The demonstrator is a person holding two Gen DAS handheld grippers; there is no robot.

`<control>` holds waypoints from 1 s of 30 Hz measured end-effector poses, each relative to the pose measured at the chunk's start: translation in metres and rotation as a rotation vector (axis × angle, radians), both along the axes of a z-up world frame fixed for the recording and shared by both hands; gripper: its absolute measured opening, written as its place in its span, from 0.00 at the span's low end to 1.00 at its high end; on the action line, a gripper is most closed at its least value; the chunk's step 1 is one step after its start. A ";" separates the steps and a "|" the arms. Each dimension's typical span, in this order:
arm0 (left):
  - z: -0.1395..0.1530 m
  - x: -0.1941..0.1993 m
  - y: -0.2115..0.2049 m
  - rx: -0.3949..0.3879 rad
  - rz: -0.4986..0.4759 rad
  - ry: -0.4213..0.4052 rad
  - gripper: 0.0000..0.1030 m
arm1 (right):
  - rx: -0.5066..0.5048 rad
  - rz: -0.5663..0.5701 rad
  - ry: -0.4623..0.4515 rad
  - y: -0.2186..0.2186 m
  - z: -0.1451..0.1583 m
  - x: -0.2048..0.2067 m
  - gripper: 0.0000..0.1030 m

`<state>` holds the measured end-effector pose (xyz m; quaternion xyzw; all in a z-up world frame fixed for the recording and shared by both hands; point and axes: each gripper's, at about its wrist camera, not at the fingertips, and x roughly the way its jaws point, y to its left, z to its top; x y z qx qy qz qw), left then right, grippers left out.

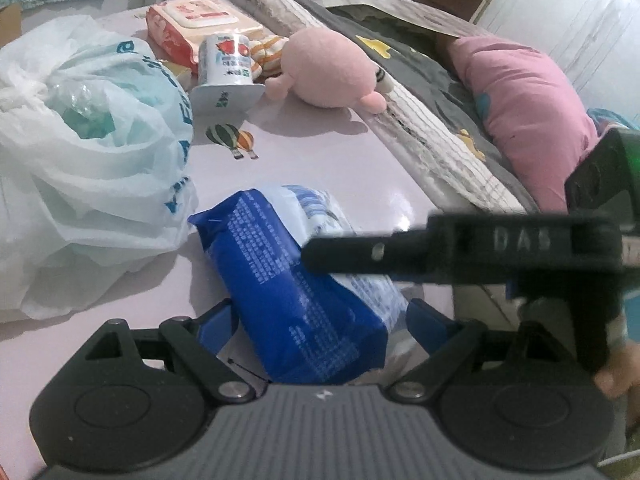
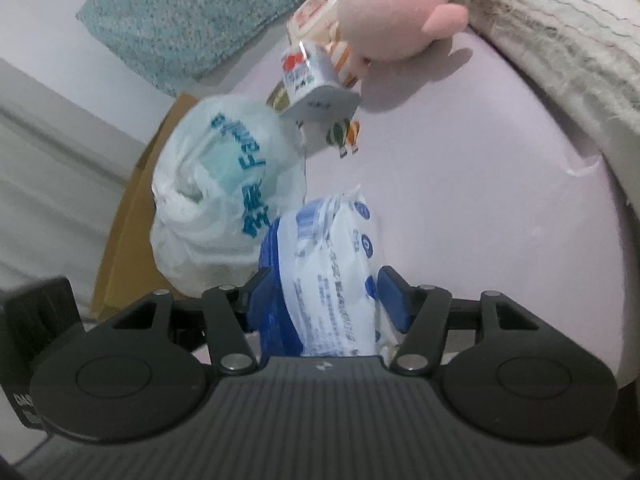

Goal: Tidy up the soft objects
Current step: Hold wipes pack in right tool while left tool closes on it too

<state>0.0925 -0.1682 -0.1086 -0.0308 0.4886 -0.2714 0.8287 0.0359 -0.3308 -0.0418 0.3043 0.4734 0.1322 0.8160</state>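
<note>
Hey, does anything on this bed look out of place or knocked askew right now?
Mainly the white cup: it stands upside down, wide rim on the lavender sheet, beside the pink plush toy. The blue-and-white soft pack lies tilted between both grippers' fingers. Nothing appears spilled or torn.

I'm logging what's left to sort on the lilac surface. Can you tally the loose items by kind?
Plush toys: 2, pink, striped
Wipe or tissue packs: 2, blue, orange
Plastic bags: 1
Cups: 1
Total: 6
</note>
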 end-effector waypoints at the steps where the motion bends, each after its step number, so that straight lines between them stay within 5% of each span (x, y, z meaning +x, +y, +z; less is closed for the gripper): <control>1: 0.000 0.001 0.000 0.004 0.005 -0.007 0.88 | -0.003 0.004 0.006 0.002 -0.001 0.000 0.56; 16: 0.017 -0.014 0.001 0.025 0.010 -0.119 0.85 | 0.039 -0.014 -0.008 0.005 0.006 -0.015 0.49; 30: 0.063 -0.043 0.020 -0.017 0.051 -0.249 0.84 | 0.014 0.014 -0.129 0.023 0.057 -0.031 0.49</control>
